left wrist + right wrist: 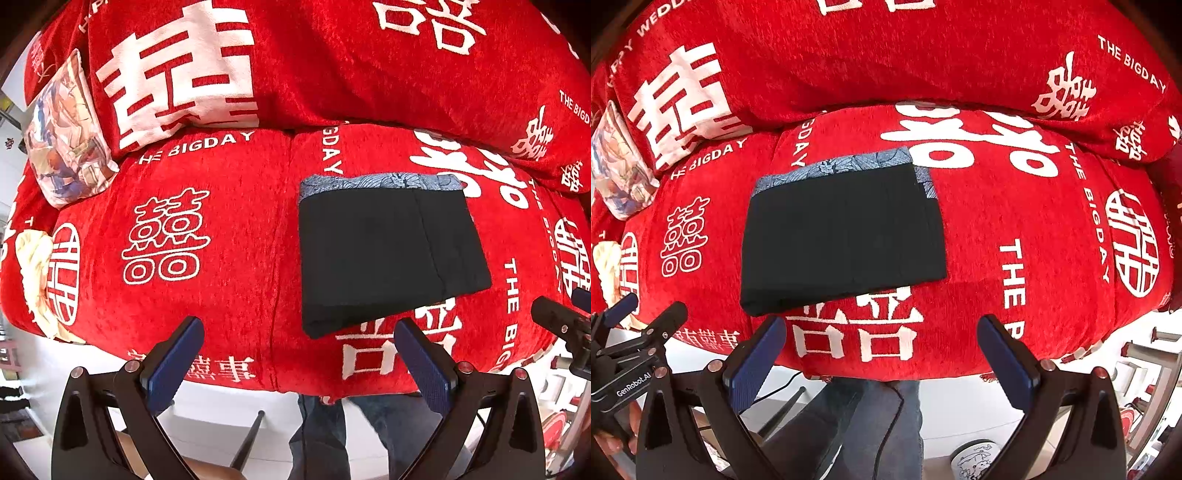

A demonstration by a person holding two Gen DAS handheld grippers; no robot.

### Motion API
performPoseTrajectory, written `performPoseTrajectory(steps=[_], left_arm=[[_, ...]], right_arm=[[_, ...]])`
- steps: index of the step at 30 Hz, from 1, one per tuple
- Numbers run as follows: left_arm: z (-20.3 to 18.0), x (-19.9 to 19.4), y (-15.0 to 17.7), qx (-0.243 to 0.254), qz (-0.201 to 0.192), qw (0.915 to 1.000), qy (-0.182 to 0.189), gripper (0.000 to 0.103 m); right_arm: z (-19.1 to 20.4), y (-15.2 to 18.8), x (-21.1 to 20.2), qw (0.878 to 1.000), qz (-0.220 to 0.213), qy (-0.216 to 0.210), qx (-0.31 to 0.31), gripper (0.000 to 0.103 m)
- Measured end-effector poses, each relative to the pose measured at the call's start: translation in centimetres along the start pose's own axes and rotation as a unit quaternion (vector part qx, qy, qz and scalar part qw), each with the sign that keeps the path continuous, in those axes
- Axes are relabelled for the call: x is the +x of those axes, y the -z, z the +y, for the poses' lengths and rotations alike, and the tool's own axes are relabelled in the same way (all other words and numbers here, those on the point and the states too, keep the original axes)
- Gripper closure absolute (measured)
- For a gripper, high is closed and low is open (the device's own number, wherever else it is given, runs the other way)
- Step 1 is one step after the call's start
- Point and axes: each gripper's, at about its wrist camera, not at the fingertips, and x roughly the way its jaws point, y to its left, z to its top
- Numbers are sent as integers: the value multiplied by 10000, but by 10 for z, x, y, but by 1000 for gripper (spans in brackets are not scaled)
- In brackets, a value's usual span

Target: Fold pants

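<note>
The black pants (388, 254) lie folded into a flat rectangle on the red sofa seat (229, 236), with a blue patterned waistband along the far edge. They also show in the right wrist view (842, 236). My left gripper (299, 332) is open and empty, held back near the seat's front edge, with the pants' near corner between its fingers. My right gripper (881, 328) is open and empty, just short of the pants' near edge. The right gripper's tip shows at the right of the left wrist view (554, 314), and the left gripper at the left of the right wrist view (639, 314).
The sofa has a red cover with white characters and a tall backrest (332, 55). A printed cushion (70, 136) leans at the left end. A cream cloth (33, 266) lies at the left edge. The person's jeans (879, 424) and a cable are below the seat front.
</note>
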Motion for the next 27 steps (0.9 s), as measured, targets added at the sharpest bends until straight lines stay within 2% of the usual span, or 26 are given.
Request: performPoseTrajectory(steps=[14,19,27], left_arm=[[-48,-3,-4,-148,133,9996,-210,0],[-54,-4,2,-282,211,9990,-280,0],[-59,-16,2,-338,109,9986,-392,0]], right_arm=[[-35,-15,2,9992,161,-51,-357,0],[-40,-17,3,9986,177,-84,-488,0],[-46,-17,7,9982,292,-153,-510,0]])
